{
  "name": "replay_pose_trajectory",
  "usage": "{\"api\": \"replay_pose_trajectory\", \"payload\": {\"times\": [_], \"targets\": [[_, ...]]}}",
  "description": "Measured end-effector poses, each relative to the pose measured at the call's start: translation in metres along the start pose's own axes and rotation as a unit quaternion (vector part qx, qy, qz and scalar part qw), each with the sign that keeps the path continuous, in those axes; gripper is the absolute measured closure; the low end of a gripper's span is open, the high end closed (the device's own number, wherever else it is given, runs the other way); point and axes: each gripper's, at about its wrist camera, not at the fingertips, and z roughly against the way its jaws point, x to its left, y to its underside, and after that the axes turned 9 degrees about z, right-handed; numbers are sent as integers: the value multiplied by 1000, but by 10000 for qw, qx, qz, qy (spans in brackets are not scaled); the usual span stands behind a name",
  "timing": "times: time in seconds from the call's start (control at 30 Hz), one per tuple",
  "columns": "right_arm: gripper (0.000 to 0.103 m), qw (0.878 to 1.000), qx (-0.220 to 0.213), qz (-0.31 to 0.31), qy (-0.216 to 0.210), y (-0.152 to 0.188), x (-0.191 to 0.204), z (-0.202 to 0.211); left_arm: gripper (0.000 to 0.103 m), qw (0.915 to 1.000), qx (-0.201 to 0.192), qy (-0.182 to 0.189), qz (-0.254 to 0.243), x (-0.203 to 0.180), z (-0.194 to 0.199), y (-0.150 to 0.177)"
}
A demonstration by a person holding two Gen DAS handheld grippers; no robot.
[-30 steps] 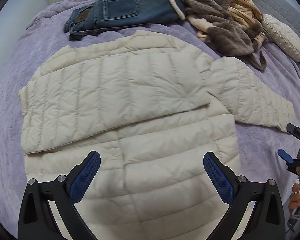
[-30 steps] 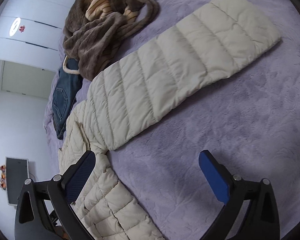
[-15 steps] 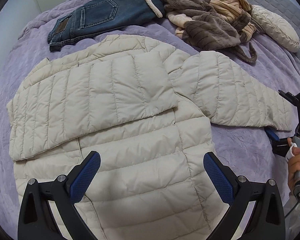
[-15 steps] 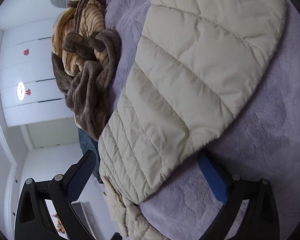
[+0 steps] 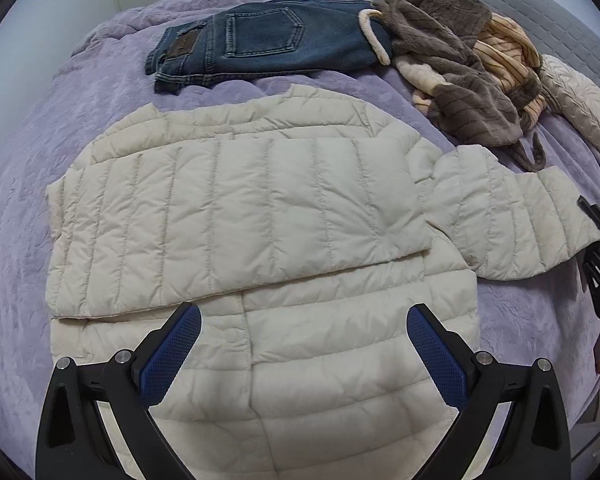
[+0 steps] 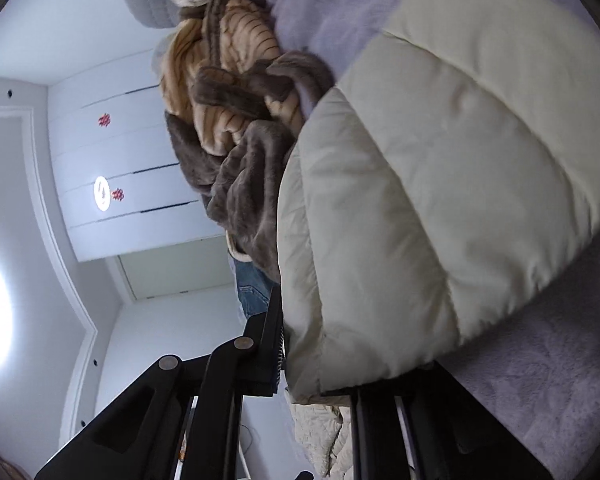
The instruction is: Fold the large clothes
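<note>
The left gripper (image 5: 304,356) hangs above the near part of the cream puffer jacket (image 5: 260,240), pointing steeply down at it, jaws spread wide with nothing between them and its blue pads (image 5: 172,350) clear of the fabric. The right gripper (image 6: 320,376) lies low and close to level at the right side of the bed (image 5: 40,120), rolled onto its side. Its jaws have just been closing and now pinch the cuff end of the jacket's right sleeve (image 6: 440,200); the cuff edge sits between them. In the left wrist view the same gripper shows at the right edge, at the sleeve's end (image 5: 516,220).

The jacket lies spread flat on the purple bed, its left sleeve folded across the chest, its right sleeve stretched out to the right. Beyond it, at the far side, lie folded blue jeans (image 5: 268,44) and a heap of brown and striped plush clothes (image 5: 460,72), with a cream pillow (image 5: 580,100) further right.

A second ago the right gripper stood wide open over the bare bed beside the sleeve; now it has come in to the cuff and turned over. The left gripper looks at much the same part of the jacket as before.
</note>
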Motion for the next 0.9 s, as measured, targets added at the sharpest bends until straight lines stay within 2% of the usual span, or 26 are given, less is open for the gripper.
{"api": "replay_pose_trajectory", "payload": {"times": [0.17, 0.23, 0.3, 0.4, 0.47, 0.53, 0.63, 0.7, 0.77, 0.87, 0.9], "targets": [[90, 9941, 270, 1036, 181, 15, 65, -32, 0, 9992, -151, -131, 345, 37, 4, -11], [90, 9868, 437, 1529, 305, 29, 90, -51, 0, 9985, -201, -165, 488, 51, 6, -14], [90, 9724, 616, 2184, 546, 47, 118, -73, 0, 9975, -259, -197, 634, 66, 9, -16], [90, 9368, 944, 3247, 899, 86, 154, -112, 0, 9953, -354, -214, 879, 90, 13, -19], [90, 9088, 1227, 3838, 1082, 118, 169, -141, 0, 9934, -417, -248, 1040, 105, 15, -21], [90, 8744, 1546, 4420, 1268, 156, 177, -168, 0, 9915, -460, -291, 1186, 120, 16, -23], [90, 8142, 2027, 5214, 1557, 213, 173, -214, 0, 9884, -519, -330, 1386, 140, 14, -25], [90, 7894, 2368, 5390, 1740, 242, 157, -238, 0, 9872, -541, -369, 1457, 151, 10, -27], [90, 7813, 2655, 5293, 1972, 257, 136, -255, 0, 9862, -525, -387, 1520, 158, 4, -28], [88, 7846, 2694, 5110, 2253, 261, 121, -262, 0, 9854, -474, -333, 1604, 167, -7, -28], [76, 7869, 2701, 5061, 2274, 260, 121, -259, 0, 9854, -455, -304, 1613, 168, -11, -29]]}}
